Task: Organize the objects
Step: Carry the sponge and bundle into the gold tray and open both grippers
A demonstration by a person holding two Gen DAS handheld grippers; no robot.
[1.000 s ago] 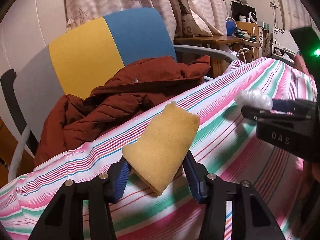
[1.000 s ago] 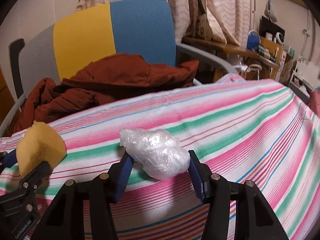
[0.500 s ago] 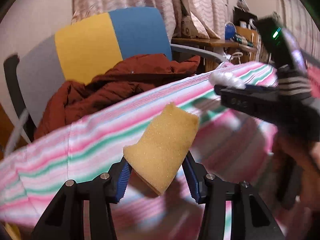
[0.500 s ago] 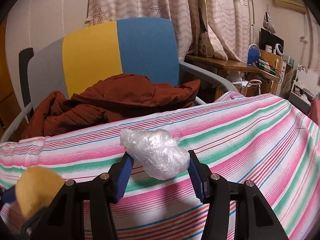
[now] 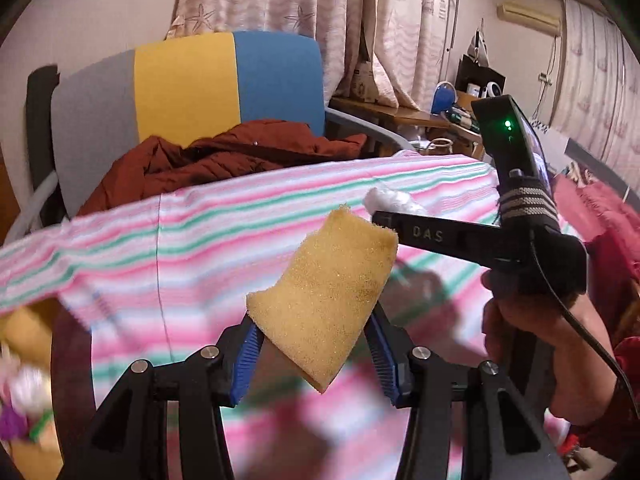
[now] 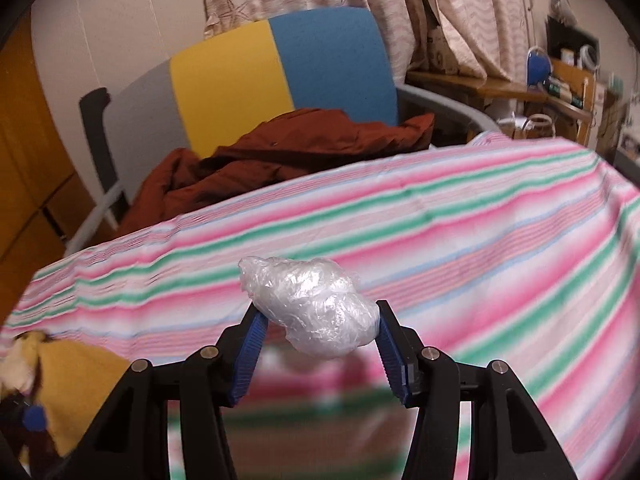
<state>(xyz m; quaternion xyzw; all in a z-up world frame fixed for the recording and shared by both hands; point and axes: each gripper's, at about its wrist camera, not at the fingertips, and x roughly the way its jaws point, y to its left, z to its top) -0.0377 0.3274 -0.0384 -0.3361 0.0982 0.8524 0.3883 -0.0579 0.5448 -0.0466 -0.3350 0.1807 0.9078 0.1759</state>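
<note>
Evidently both items are lifted clear of striped cloth (image 6: 480,216) for carrying, not resting on it. Yellow sponge (image 5: 324,300) is pinched at lower end by left gripper (image 5: 316,354), blue pads pressed into its sides, upper part tilted right. Crumpled plastic wrap ball (image 6: 316,308) is clamped between pads of right gripper (image 6: 320,344). Both grippers are angled downward over cloth; right gripper is seen just right of sponge, held by hand (image 5: 532,332). Bin near cloth's left edge is judged likely destination, too blurred to confirm.
</note>
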